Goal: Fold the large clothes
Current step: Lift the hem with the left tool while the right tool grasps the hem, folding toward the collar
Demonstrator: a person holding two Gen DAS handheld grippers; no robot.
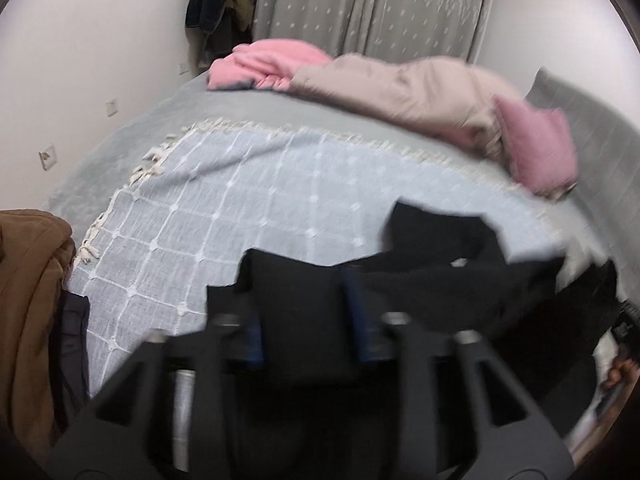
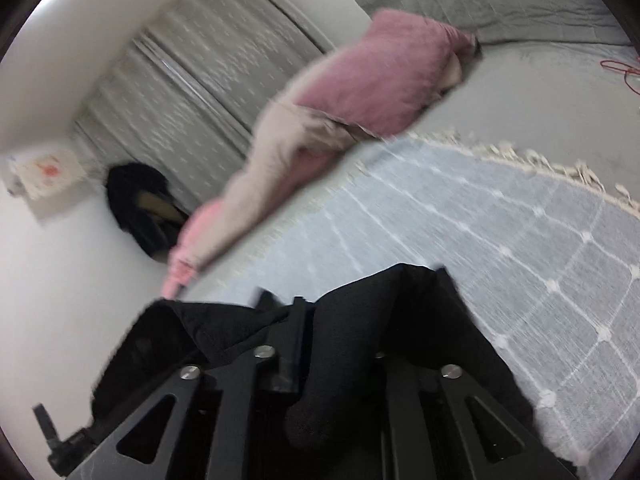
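Black garment (image 1: 304, 320) bunched at the near edge of the checked blanket (image 1: 240, 216), left gripper (image 1: 306, 312) fingers parted around a fold, right gripper (image 2: 340, 320) fingers narrowly parted with cloth between, pinch unclear; folding barely begun, judging by bunching.

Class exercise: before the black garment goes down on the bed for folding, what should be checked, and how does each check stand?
1. Black garment sits in the left claw: ok.
2. Same garment sits in the right claw: ok.
3. Both grips firm: cannot tell, the pictures are blurred.
4. Checked blanket bare ahead: ok.
5. Pink and beige clothes lie apart from that spot: ok.
6. Garment spread flat: not ok, it is bunched.
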